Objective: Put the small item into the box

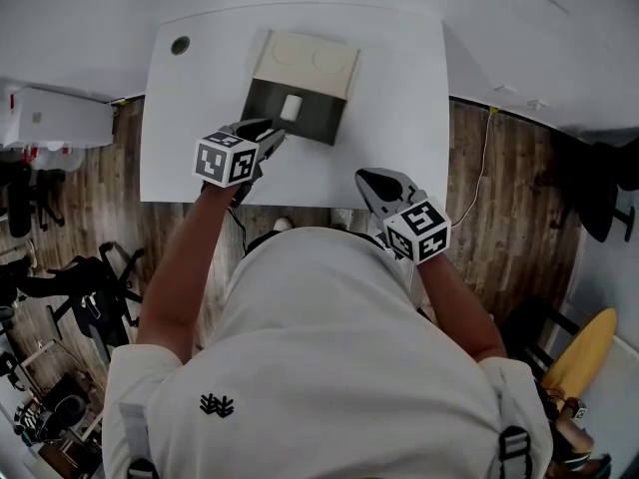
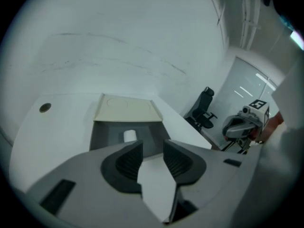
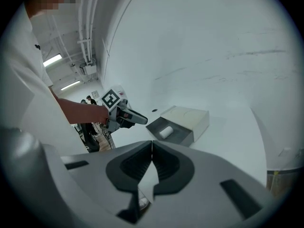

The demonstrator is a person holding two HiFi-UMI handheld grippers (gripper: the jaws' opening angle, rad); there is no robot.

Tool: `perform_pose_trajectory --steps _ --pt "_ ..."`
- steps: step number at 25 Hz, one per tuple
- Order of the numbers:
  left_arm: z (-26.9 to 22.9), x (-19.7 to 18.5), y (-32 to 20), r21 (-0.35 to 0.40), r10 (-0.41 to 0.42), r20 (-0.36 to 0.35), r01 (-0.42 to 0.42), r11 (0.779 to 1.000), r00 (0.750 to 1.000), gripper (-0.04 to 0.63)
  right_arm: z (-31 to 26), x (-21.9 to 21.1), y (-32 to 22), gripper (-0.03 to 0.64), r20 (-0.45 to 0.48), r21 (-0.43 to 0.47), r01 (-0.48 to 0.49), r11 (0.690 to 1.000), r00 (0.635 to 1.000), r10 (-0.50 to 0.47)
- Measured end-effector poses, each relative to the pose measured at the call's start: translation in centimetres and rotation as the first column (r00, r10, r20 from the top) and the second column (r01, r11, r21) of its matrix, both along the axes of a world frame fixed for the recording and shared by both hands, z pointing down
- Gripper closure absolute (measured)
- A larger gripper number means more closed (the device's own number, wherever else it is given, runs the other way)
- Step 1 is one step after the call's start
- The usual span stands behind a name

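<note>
An open box lies at the far middle of the white table [image 1: 399, 88], its dark tray [image 1: 262, 103] toward me and its beige lid [image 1: 305, 63] folded back. A small white item [image 1: 291, 107] rests inside the tray. My left gripper [image 1: 275, 138] hovers just in front of the tray's near left corner, jaws apart with nothing between them. In the left gripper view [image 2: 153, 148] the item [image 2: 129, 136] sits just beyond the fingertips. My right gripper [image 1: 374, 181] is over the table's near edge, shut and empty; its view [image 3: 151, 148] shows the item [image 3: 166, 132] in the box [image 3: 190, 120].
A round cable hole [image 1: 180, 44] is at the table's far left corner. Wooden floor lies on both sides, with an office chair [image 2: 204, 109] to the right and a cable [image 1: 486, 158] hanging off the right wall. The wall stands close behind the table.
</note>
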State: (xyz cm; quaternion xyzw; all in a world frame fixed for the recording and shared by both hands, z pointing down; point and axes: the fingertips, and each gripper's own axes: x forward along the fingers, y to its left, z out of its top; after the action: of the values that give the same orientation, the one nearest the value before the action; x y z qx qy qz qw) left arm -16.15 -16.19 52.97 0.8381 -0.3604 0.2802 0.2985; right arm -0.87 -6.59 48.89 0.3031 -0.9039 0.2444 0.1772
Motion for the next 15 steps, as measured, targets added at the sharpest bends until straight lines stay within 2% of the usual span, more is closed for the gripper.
perform_pose_trajectory --steps 6,11,15 --pt "-3.6 -0.4 4.5 0.087 0.084 -0.136 -0.072 0.994 0.987 0.582 -1.0 -2.7 1.5 0.609 -0.012 0.02 -0.025 0.999 1.0 0.025" --pt "-6.1 -1.2 8.2 0.121 0.115 -0.255 -0.086 0.989 0.96 0.589 -1.3 -4.2 3.2 0.609 -0.03 0.03 -0.051 0.998 0.998 0.052" --pt "-7.6 -2.0 10.8 0.146 0.153 -0.29 -0.114 0.983 0.945 0.589 -1.7 -5.5 4.2 0.609 -0.039 0.04 -0.07 0.997 0.997 0.072"
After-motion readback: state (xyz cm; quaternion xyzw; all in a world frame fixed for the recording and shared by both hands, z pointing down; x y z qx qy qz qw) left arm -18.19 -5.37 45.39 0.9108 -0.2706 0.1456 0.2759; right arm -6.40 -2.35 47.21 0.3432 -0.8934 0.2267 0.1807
